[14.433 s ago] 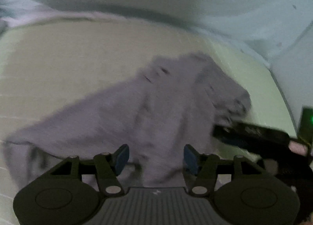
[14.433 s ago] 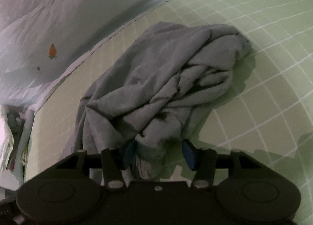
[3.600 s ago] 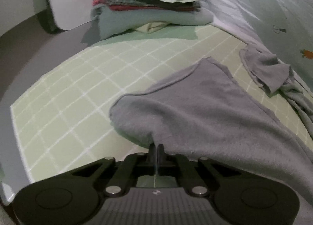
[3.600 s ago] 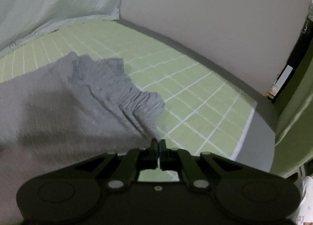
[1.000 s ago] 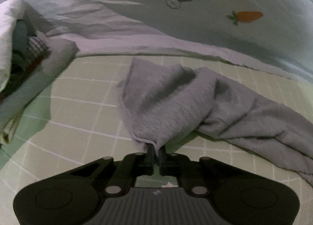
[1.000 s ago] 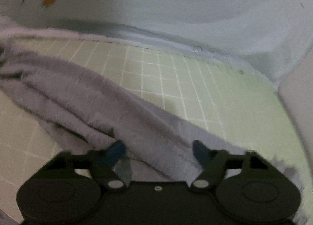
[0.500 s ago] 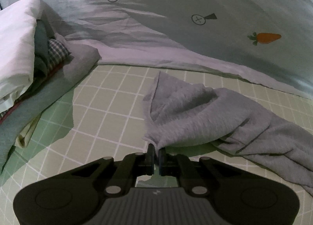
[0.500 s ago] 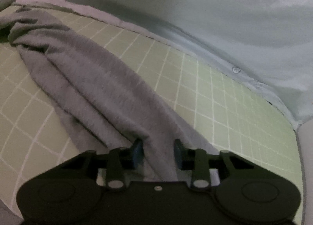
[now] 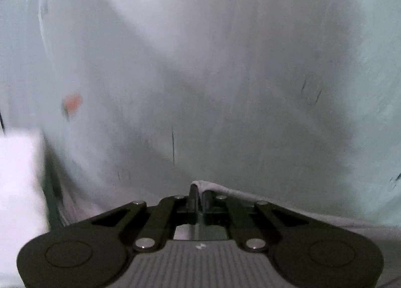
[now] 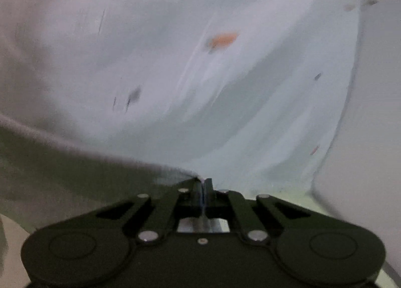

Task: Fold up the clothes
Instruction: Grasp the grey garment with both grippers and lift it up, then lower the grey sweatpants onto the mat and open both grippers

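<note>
My left gripper (image 9: 200,194) is shut on an edge of the grey garment (image 9: 275,201), which runs off to the right as a taut strip just above the gripper body. My right gripper (image 10: 203,185) is shut on another edge of the same grey garment (image 10: 75,172), which stretches away to the left in shadow. Both views are blurred by motion and tilted up, so the rest of the garment is hidden.
A pale blue sheet with carrot prints (image 9: 225,75) fills the background in the left wrist view and also in the right wrist view (image 10: 225,75). A white stack of folded laundry (image 9: 20,175) sits at the left. A strip of green mat (image 10: 288,195) shows by a white wall (image 10: 371,137).
My right gripper has shut on the grey garment. Both grippers have lifted and tilted up, so the mat and the lying garment have dropped out of view and the sheet fills both.
</note>
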